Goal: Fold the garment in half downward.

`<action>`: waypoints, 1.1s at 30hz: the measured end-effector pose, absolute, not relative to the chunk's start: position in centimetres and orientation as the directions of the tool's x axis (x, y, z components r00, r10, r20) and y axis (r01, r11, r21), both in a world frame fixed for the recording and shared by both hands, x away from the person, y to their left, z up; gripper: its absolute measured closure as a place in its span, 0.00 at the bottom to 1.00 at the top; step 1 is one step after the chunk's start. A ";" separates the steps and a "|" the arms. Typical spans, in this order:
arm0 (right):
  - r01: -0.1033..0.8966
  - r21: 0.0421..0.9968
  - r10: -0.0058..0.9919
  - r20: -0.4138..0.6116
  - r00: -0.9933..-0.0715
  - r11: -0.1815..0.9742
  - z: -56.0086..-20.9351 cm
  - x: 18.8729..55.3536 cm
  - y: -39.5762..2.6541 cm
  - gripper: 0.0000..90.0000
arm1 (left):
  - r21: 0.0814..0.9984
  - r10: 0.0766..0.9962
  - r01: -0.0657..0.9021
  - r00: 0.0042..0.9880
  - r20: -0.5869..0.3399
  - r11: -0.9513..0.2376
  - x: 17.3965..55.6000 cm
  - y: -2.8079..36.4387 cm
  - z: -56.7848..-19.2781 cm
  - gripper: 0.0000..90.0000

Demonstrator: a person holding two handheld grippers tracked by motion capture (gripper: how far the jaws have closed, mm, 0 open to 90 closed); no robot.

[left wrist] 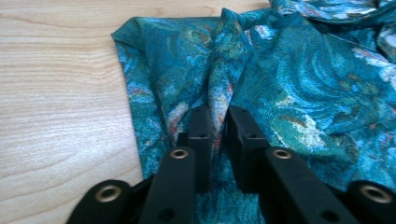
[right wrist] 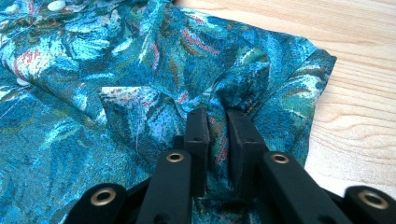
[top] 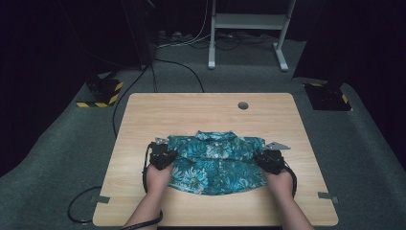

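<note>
A small teal floral shirt [top: 215, 160] lies flat on the wooden table [top: 206, 108], collar toward the far side. My left gripper [top: 162, 156] sits at the shirt's left sleeve. In the left gripper view the shirt [left wrist: 289, 84] is bunched into a ridge between the jaws, and the left gripper [left wrist: 218, 116] is shut on that fold. My right gripper [top: 269, 158] rests at the right sleeve. In the right gripper view the right gripper [right wrist: 217, 119] is shut on a pinched fold of the shirt [right wrist: 116, 70] near its edge.
A round hole [top: 243, 105] sits near the table's far edge. Bare wood surrounds the shirt on all sides. Tape marks [top: 328, 195] lie at the front corners. Cables and a white stand [top: 246, 21] are on the carpet beyond the table.
</note>
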State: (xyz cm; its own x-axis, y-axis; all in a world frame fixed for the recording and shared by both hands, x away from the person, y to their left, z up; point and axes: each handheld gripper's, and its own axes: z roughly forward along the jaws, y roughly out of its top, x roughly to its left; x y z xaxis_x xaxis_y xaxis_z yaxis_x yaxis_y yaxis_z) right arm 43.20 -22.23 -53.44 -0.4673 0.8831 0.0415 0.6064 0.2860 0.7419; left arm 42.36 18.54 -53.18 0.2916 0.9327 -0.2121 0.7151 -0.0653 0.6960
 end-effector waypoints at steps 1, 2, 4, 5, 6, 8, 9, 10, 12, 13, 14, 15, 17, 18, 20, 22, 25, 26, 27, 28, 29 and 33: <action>0.608 0.741 0.882 0.044 -0.470 0.286 -53.4 43.2 -22.2 0.82 | 0.693 0.932 0.718 0.293 -0.215 -0.066 42.3 18.3 -53.1 0.75; 0.612 0.738 0.880 0.051 -0.471 0.285 -53.4 43.2 -22.2 0.74 | 0.689 0.934 0.722 0.291 -0.209 -0.071 42.3 18.1 -52.9 0.65; 0.619 0.731 0.878 0.058 -0.475 0.287 -53.1 43.2 -22.0 0.68 | 0.697 0.930 0.712 0.304 -0.206 -0.079 42.2 17.8 -52.5 0.53; 0.612 0.735 0.877 0.049 -0.478 0.292 -52.9 43.1 -22.0 0.66 | 0.708 0.929 0.701 0.317 -0.193 -0.092 42.1 17.6 -52.2 0.49; 0.605 0.741 0.876 0.047 -0.479 0.291 -52.6 43.1 -22.0 0.63 | 0.722 0.928 0.684 0.327 -0.177 -0.104 42.1 17.4 -51.7 0.47; 0.596 0.752 0.878 0.049 -0.476 0.281 -52.1 43.0 -22.2 0.60 | 0.740 0.923 0.665 0.339 -0.184 -0.097 42.2 17.3 -50.9 0.44; 0.591 0.758 0.880 0.048 -0.472 0.275 -51.8 43.1 -22.4 0.59 | 0.745 0.921 0.660 0.342 -0.186 -0.095 42.3 17.3 -50.6 0.42; 0.586 0.766 0.884 0.051 -0.465 0.264 -51.6 43.2 -22.5 0.59 | 0.748 0.920 0.656 0.346 -0.185 -0.096 42.5 17.3 -50.3 0.41; 0.579 0.777 0.887 0.060 -0.457 0.246 -51.2 43.5 -22.7 0.57 | 0.753 0.918 0.651 0.348 -0.188 -0.093 43.1 17.2 -49.9 0.41; 0.578 0.781 0.890 0.065 -0.452 0.237 -51.0 43.8 -22.8 0.56 | 0.753 0.917 0.652 0.349 -0.192 -0.090 43.5 17.2 -49.8 0.41; 0.575 0.785 0.891 0.070 -0.448 0.228 -50.9 44.0 -22.9 0.55 | 0.750 0.916 0.656 0.348 -0.199 -0.086 44.0 17.2 -49.7 0.40; 0.573 0.790 0.894 0.075 -0.442 0.217 -50.7 44.5 -22.9 0.54 | 0.746 0.917 0.660 0.345 -0.201 -0.085 44.3 17.1 -49.8 0.40; 0.583 0.790 0.896 0.102 -0.432 0.191 -50.7 45.1 -23.0 0.54 | 0.734 0.915 0.675 0.339 -0.220 -0.074 45.2 17.2 -50.1 0.40; 0.584 0.791 0.897 0.109 -0.428 0.182 -50.7 45.5 -23.0 0.55 | 0.726 0.914 0.685 0.331 -0.234 -0.062 45.6 17.2 -50.3 0.41; 0.594 0.787 0.900 0.123 -0.418 0.168 -50.8 46.2 -23.1 0.56 | 0.706 0.910 0.706 0.324 -0.258 -0.051 46.3 17.3 -51.0 0.43; 0.605 0.781 0.900 0.141 -0.412 0.155 -51.1 46.8 -23.2 0.58 | 0.695 0.910 0.717 0.321 -0.263 -0.053 46.6 17.3 -51.5 0.47; 0.623 0.767 0.900 0.154 -0.408 0.151 -51.3 47.4 -23.2 0.62 | 0.690 0.906 0.723 0.320 -0.276 -0.045 46.7 17.3 -52.1 0.54; 0.622 0.767 0.899 0.150 -0.413 0.158 -51.4 47.5 -23.1 0.64 | 0.691 0.905 0.722 0.322 -0.278 -0.044 46.6 17.3 -52.3 0.58; 0.625 0.765 0.898 0.151 -0.414 0.159 -51.4 47.5 -23.0 0.67 | 0.690 0.905 0.722 0.318 -0.281 -0.039 46.5 17.3 -52.3 0.61; 0.629 0.761 0.896 0.153 -0.417 0.162 -51.5 47.6 -22.9 0.69 | 0.692 0.904 0.721 0.320 -0.283 -0.038 46.4 17.3 -52.4 0.64; 0.631 0.758 0.895 0.152 -0.419 0.166 -51.5 47.5 -22.8 0.73 | 0.698 0.903 0.715 0.324 -0.283 -0.037 46.3 17.3 -52.4 0.69; 0.641 0.746 0.896 0.146 -0.419 0.178 -51.7 47.3 -22.2 0.88 | 0.702 0.901 0.711 0.328 -0.283 -0.039 46.0 17.3 -52.4 0.82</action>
State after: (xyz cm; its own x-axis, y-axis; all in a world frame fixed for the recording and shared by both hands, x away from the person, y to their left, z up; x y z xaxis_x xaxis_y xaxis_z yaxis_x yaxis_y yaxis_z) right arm 47.26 -22.25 -51.72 -0.4188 0.8964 0.1455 0.6412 0.1784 0.7463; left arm 46.03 17.32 -52.38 0.3283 0.9012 -0.2830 0.7115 -0.0389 0.7016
